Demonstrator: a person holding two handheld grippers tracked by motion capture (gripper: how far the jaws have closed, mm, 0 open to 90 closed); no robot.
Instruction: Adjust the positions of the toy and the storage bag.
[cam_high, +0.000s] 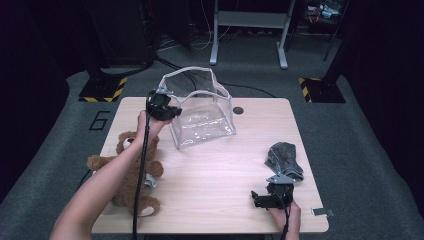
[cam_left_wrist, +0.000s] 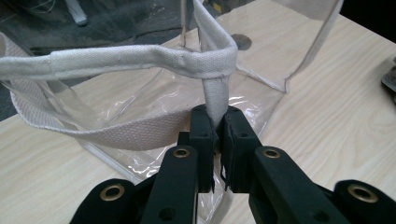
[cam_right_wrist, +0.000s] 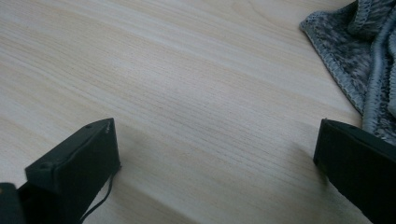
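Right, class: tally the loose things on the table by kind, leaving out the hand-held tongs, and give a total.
Clear plastic bag with white webbing trim: 1
Brown teddy bear: 1
Grey knitted cloth: 1
Total: 3

The left gripper (cam_high: 161, 106) is black, and in its own view (cam_left_wrist: 215, 140) it shows two flat jaw blocks on thick angled links, with brass-coloured rings around the pivot holes and small dark screw holes below them. A thin black cable (cam_high: 141, 170) runs from it along the bare forearm, which has no sleeve. The right gripper (cam_high: 270, 196), near the table (cam_high: 225, 165) front edge, is black too, with a grey three-cornered plate (cam_high: 281, 178) on top, a cable at the hand, and plain wedge-shaped jaws with sharp corners.
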